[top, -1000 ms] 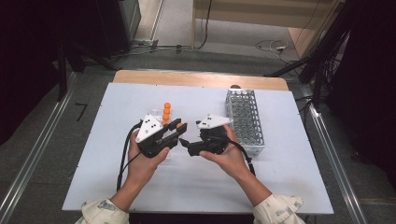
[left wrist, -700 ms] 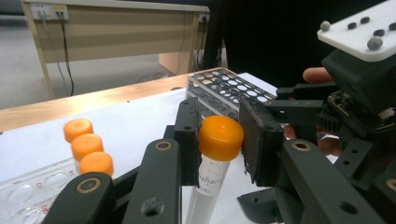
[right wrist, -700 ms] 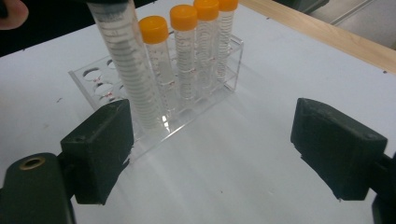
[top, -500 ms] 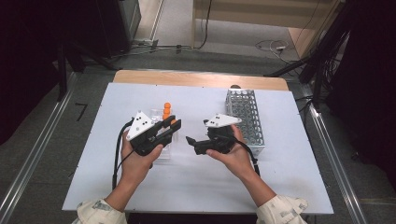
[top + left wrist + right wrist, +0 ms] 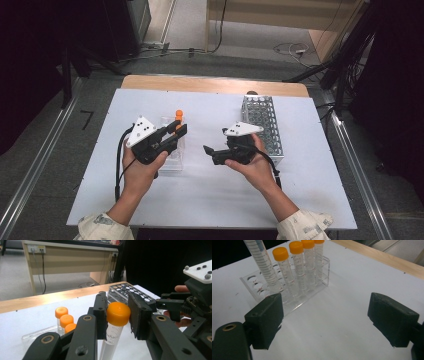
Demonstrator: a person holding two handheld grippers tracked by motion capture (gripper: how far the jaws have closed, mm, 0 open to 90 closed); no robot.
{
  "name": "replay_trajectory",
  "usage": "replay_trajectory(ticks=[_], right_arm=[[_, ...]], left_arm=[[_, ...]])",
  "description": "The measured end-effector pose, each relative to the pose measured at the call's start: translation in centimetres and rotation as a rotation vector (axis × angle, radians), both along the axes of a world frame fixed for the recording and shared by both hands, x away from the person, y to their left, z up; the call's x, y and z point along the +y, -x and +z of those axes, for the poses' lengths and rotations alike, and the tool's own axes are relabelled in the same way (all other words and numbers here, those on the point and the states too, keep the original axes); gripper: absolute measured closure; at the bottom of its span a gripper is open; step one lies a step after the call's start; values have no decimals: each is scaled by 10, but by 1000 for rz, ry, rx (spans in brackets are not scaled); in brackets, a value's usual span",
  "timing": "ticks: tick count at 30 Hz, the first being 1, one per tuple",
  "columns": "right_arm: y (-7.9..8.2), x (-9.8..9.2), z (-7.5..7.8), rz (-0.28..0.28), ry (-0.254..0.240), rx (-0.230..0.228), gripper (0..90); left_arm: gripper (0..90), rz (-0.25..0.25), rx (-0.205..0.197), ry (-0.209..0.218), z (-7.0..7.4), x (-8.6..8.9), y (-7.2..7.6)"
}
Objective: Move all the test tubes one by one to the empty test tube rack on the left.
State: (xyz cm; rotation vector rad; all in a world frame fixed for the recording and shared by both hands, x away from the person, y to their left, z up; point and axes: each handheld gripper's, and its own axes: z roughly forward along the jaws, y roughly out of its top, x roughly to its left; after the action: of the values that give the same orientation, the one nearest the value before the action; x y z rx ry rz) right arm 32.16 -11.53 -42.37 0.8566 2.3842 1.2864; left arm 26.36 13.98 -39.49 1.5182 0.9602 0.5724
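Note:
My left gripper [image 5: 179,129] is shut on a clear tube with an orange cap [image 5: 118,313]; the jaws clamp it just at the cap. It hangs upright over the clear acrylic rack [image 5: 171,152]. In the right gripper view the same graduated tube [image 5: 263,267] stands at the rack's [image 5: 259,286] near end, beside three other orange-capped tubes [image 5: 298,267] in their holes. My right gripper [image 5: 212,150] hovers to the right of the rack, pointing at it. Its jaws [image 5: 325,315] stand wide open with nothing between them.
A metal wire tube rack [image 5: 262,125] stands at the right of the white table top [image 5: 210,200], behind my right hand. A wooden strip [image 5: 210,84] runs along the far edge. Black cables trail from both grippers.
The two grippers, nearly tip to tip a second ago, have drawn slightly apart. The left one has shifted a little left and up with the tube.

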Motion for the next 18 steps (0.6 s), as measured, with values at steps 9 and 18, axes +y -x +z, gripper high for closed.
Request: replay_trajectory(ticks=[9, 18], right_arm=[[0, -2, 1, -4, -2, -2, 122], [0, -3, 1, -6, -1, -1, 122]], left_arm=[[709, 47, 13, -15, 0, 6, 0], [708, 85, 22, -21, -12, 8, -4]])
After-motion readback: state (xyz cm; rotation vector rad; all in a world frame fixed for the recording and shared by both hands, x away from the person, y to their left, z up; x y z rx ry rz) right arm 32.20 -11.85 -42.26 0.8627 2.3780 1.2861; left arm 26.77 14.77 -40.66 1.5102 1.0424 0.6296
